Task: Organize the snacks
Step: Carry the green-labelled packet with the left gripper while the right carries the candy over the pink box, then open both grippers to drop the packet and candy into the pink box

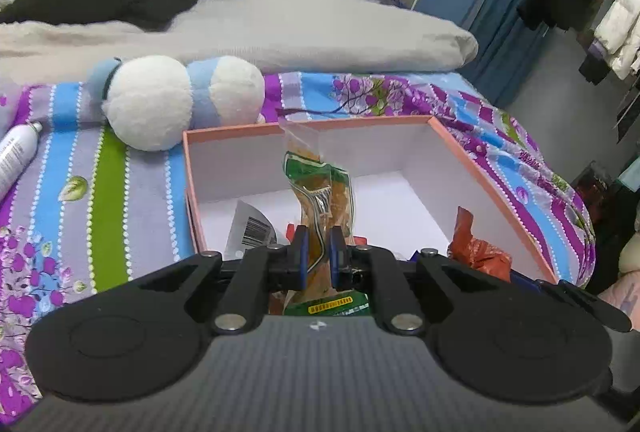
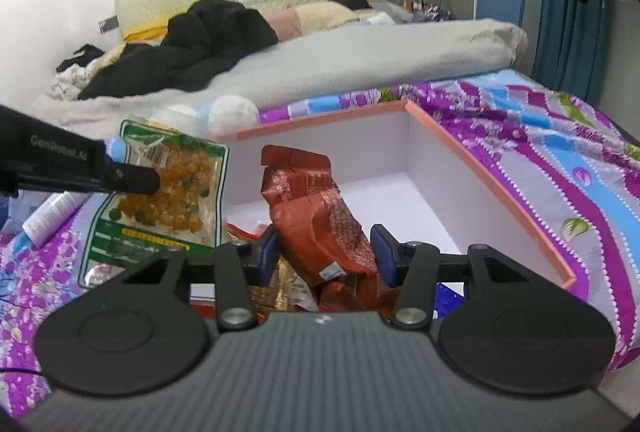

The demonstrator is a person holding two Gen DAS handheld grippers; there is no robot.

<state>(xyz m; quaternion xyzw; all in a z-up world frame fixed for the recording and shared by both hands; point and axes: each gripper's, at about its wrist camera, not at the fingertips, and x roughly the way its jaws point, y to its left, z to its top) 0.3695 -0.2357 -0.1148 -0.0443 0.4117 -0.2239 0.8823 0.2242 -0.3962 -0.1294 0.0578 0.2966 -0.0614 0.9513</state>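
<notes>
**Two packets held over a half-filled box**

The left gripper [image 1: 319,256] has its fingers pinched narrowly on a green packet [image 1: 320,192], upright above the box [image 1: 496,188]. The right gripper [image 2: 324,258], fingers wide, brackets a red packet [image 2: 320,216]; whether it grips, I cannot tell. Some snacks already lie inside; much floor is bare. Only the right view shows the green packet's flat face.
</notes>
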